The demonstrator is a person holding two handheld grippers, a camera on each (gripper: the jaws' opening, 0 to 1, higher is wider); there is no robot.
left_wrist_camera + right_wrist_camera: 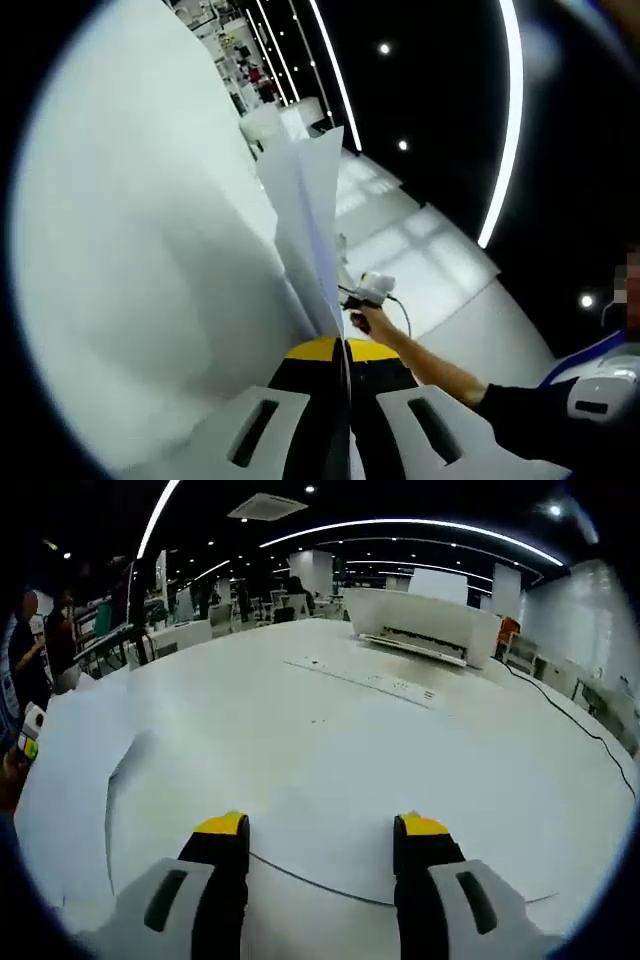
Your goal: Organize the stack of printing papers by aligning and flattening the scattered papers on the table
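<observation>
We see left hand-held gripper [345, 375] pressed together on sheets of paper [310, 215]; sheets stand up edge-on from jaws, fanning apart at top, lifted off white surface [140, 280]; beyond paper we see person's hand [375, 322] with small white device, dark sleeve behind; right hand-held gripper [322, 840] spread, jaws low over surface [330, 730], nothing between; more paper [75, 780] lies flat left of that gripper; white printer [425, 625] sits far across surface from paper.

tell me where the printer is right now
In the right gripper view the printer sits at the far side of the white table, up and right of the open right claw.
</observation>
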